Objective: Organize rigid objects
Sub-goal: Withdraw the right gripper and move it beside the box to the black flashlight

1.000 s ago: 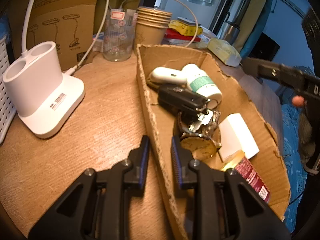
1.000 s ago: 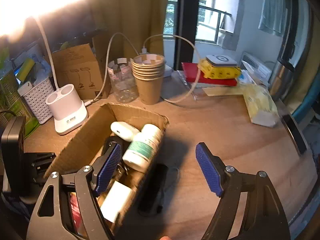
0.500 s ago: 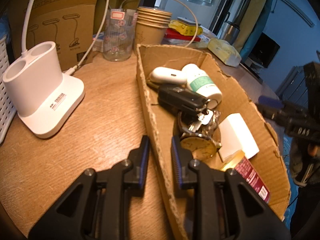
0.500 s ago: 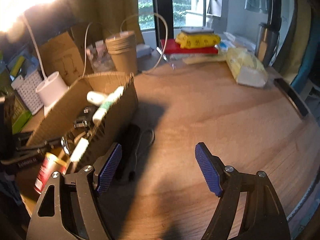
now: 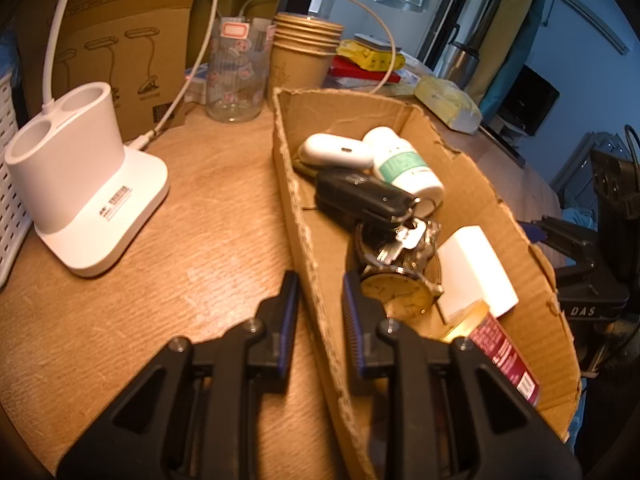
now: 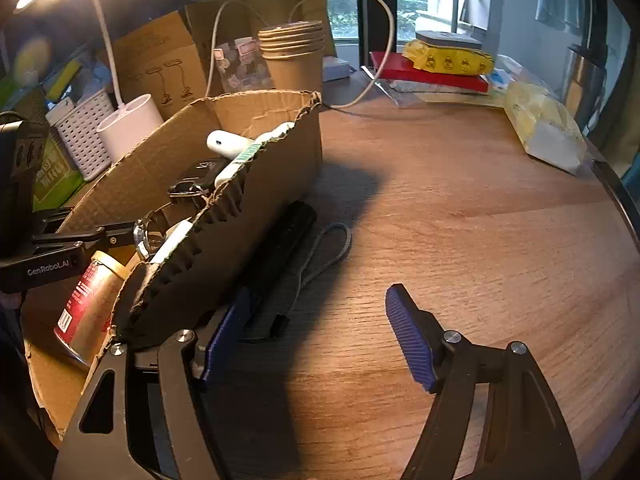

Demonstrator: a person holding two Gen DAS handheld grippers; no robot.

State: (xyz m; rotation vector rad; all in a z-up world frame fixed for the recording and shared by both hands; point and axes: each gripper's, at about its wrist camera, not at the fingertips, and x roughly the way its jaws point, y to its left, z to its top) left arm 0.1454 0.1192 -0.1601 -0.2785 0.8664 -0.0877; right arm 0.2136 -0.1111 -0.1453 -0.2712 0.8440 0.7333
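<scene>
One item is lying outside the box — a black flashlight, just ahead of the right gripper, whose fingers are gaping wide. The left gripper is pinching the box wall — the right probably needs lowering around the flashlight

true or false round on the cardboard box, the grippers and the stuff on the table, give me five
1. The left gripper straddles the near wall of the cardboard box. True.
2. The right gripper is shut on a paper cup. False: it is open and holds nothing.
3. A black flashlight with a wrist cord lies on the table outside the box. True.
4. The wristwatch lies on the table beside the lamp base. False: it lies inside the box, by the keys.
5. The box holds only the white pill bottle. False: a car key fob and a red can are also in it.
</scene>
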